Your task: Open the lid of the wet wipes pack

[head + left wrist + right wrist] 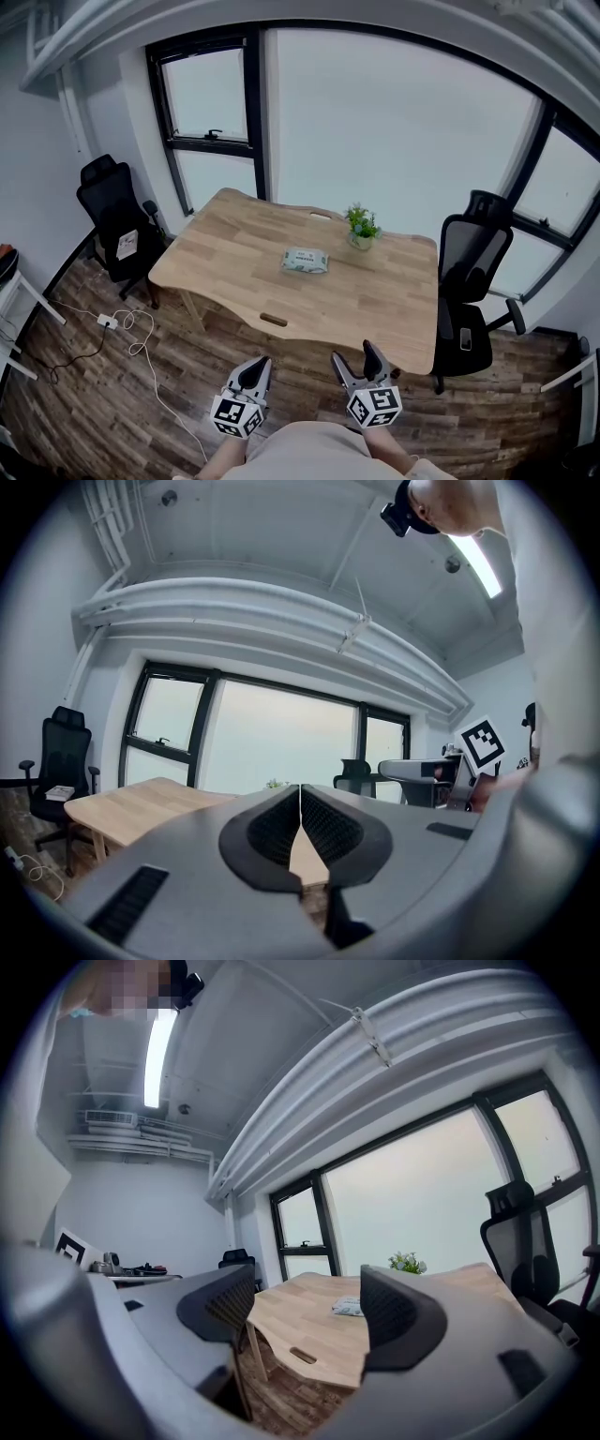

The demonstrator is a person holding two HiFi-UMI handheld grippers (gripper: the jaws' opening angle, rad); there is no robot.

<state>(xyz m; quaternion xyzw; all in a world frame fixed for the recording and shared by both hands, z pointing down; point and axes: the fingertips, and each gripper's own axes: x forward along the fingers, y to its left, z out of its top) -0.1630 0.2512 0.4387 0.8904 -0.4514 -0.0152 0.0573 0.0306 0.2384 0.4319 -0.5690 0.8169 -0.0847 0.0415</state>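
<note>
Wipes pack [305, 261] lies near plant [361, 225]; left hand-held gripper [257, 363] closed, right hand-held gripper [353, 352] wide.

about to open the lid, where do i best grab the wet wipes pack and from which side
The wet wipes pack lies flat on the table, long side across the head view. Probably come down from above, jaws spanning its short width, since it is low and flat. Finer detail is too small to tell.

The table [375, 300] is pale wood, matt, with visible grain. The floor [84, 394] shows darker, streaky planks. The pack [305, 261] seems soft plastic film. At the table's 3 o'clock, the chair [473, 253] has black mesh.
</note>
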